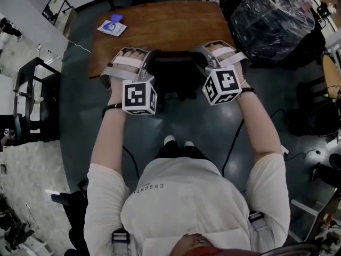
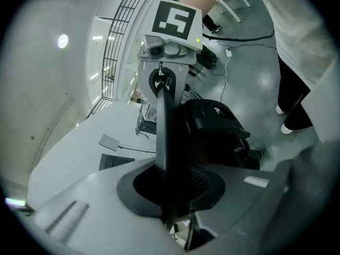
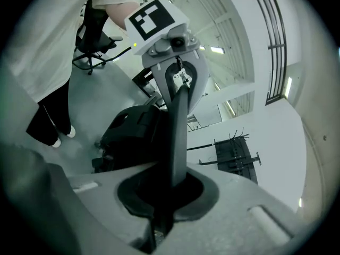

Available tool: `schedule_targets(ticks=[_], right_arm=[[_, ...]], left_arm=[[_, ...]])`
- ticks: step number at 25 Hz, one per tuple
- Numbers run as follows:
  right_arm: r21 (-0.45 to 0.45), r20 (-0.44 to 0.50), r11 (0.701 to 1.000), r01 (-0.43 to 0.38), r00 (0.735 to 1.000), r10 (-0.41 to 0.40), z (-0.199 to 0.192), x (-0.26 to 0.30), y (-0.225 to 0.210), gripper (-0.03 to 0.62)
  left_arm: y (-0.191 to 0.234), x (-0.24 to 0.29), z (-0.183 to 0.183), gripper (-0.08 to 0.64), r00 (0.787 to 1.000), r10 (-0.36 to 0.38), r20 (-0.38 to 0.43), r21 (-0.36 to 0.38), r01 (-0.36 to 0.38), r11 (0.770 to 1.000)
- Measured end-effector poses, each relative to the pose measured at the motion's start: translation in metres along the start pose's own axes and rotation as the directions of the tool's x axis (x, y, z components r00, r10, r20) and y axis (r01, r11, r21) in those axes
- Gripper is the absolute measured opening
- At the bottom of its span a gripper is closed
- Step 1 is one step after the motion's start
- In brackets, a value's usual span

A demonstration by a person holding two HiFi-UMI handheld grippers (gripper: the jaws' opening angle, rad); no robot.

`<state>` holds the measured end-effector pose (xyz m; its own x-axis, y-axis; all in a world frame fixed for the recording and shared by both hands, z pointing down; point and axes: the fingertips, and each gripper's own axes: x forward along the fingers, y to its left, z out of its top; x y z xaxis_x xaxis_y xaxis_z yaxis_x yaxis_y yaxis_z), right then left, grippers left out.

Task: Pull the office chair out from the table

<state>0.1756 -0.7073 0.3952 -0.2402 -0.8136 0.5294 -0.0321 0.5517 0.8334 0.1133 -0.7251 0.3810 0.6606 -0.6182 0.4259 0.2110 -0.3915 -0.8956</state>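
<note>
The black office chair (image 1: 176,71) stands tucked against the near edge of the brown wooden table (image 1: 160,25). My left gripper (image 1: 148,62) is at the left end of its backrest top and my right gripper (image 1: 200,56) at the right end. In the left gripper view the thin backrest edge (image 2: 163,137) runs straight between my left gripper (image 2: 172,195) jaws, which press on it; the right gripper (image 2: 170,41) shows at the far end. In the right gripper view the same edge (image 3: 178,137) sits clamped in my right gripper (image 3: 164,195), with the left gripper (image 3: 170,52) beyond.
A blue item on white paper (image 1: 112,25) lies at the table's far left corner. A black plastic-wrapped bundle (image 1: 274,17) stands right of the table, and other chairs (image 1: 325,89) further right. The person's feet (image 1: 176,141) stand just behind the chair, with cables on the grey floor.
</note>
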Motion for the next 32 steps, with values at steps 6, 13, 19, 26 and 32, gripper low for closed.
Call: schedule_targets(ticks=[6, 13, 19, 26, 32], right_arm=[[-0.029, 0.002, 0.999, 0.042, 0.999, -0.042, 0.001, -0.014, 0.006, 0.011], [-0.04, 0.022, 0.998, 0.044, 0.999, -0.043, 0.008, -0.038, 0.025, 0.009], [-0.035, 0.046, 0.999, 0.033, 0.998, -0.032, 0.015, -0.06, 0.036, 0.008], [-0.046, 0.052, 0.995, 0.083, 0.995, -0.081, 0.037, -0.086, 0.057, 0.008], [-0.043, 0.044, 0.994, 0.105, 0.994, -0.103, 0.052, -0.117, 0.079, 0.008]], left_arm=[[-0.005, -0.011, 0.012, 0.083, 0.999, 0.04, -0.035, 0.011, -0.04, 0.999], [-0.02, -0.031, 0.033, 0.081, 0.997, 0.023, -0.069, -0.005, -0.023, 1.0], [-0.028, -0.049, 0.05, 0.083, 0.997, 0.019, -0.069, -0.032, -0.021, 0.999], [-0.047, -0.08, 0.063, 0.077, 0.996, 0.039, -0.074, -0.033, -0.041, 0.999], [-0.066, -0.111, 0.085, 0.075, 0.997, 0.039, -0.069, -0.024, -0.04, 0.999]])
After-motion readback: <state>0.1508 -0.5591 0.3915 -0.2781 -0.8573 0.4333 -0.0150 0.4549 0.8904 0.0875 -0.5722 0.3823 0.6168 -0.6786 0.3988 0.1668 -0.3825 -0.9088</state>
